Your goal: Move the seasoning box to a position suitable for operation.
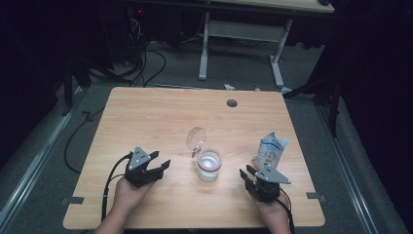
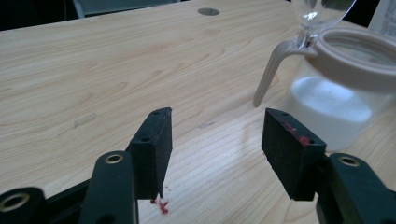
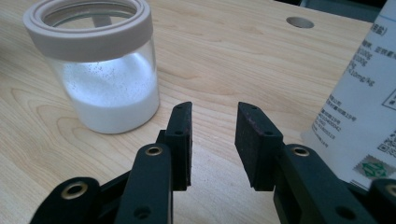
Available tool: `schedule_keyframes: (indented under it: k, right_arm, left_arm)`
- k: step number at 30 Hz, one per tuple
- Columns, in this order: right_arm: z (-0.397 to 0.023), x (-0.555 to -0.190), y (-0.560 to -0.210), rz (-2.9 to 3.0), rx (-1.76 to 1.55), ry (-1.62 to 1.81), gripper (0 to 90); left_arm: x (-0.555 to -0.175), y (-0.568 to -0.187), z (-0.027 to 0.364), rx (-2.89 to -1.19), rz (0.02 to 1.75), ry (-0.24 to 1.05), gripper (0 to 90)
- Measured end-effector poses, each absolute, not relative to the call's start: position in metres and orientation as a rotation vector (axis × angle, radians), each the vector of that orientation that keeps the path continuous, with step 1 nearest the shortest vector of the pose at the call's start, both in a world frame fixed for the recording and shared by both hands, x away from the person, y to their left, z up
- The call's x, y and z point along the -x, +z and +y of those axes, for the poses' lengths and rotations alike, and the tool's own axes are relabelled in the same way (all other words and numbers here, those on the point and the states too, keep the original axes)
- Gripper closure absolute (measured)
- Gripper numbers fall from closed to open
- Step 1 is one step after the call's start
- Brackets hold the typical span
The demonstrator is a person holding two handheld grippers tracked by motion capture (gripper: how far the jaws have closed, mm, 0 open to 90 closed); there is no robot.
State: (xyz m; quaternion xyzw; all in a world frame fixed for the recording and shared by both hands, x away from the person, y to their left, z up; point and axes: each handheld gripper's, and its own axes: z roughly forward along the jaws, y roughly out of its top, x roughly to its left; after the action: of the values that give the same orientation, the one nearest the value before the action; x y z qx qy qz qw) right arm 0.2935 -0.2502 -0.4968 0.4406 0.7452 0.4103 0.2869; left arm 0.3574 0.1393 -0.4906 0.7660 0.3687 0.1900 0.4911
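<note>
Two grippers empty | left gripper [image 1: 163, 165] jaws apart, right gripper [image 1: 245, 174] half open | jar [image 1: 209, 165] mid-table toward near edge, lid flipped up | pouch [image 1: 269, 151] by right edge | I'd grip pouch squarely, low.

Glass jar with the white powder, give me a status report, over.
Left gripper and right gripper open, empty. Clear glass jar of white powder upright, lid flipped open. White printed pouch stands beside right gripper.

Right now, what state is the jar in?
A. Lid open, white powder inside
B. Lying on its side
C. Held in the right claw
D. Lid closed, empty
A: the jar stands upright with its clear lid swung open and white powder in its lower part; no claw touches it.
</note>
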Motion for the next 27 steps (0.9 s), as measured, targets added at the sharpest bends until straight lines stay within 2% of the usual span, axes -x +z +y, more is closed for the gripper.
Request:
schedule_keyframes:
  k: [6,15,17,20,27]
  right_arm:
    - [-0.249,-0.295,-0.495,1.985,-1.159,1.110,66.6]
    - [-0.245,-0.297,-0.496,1.996,-1.129,1.148,67.4]
    - [-0.244,-0.298,-0.496,2.004,-1.122,1.152,68.6]
    - [-0.240,-0.299,-0.497,2.019,-1.108,1.153,72.8]
    - [-0.230,-0.301,-0.499,2.042,-1.074,1.160,77.4]
  left_arm:
    - [-0.360,-0.485,0.132,-1.849,0.890,0.481,47.7]
    - [-0.375,-0.473,0.116,-1.847,0.882,0.470,69.2]
    - [-0.378,-0.469,0.112,-1.838,0.887,0.452,71.3]
    - [-0.386,-0.460,0.103,-1.830,0.884,0.448,79.8]
    - [-0.400,-0.452,0.090,-1.820,0.896,0.428,88.5]
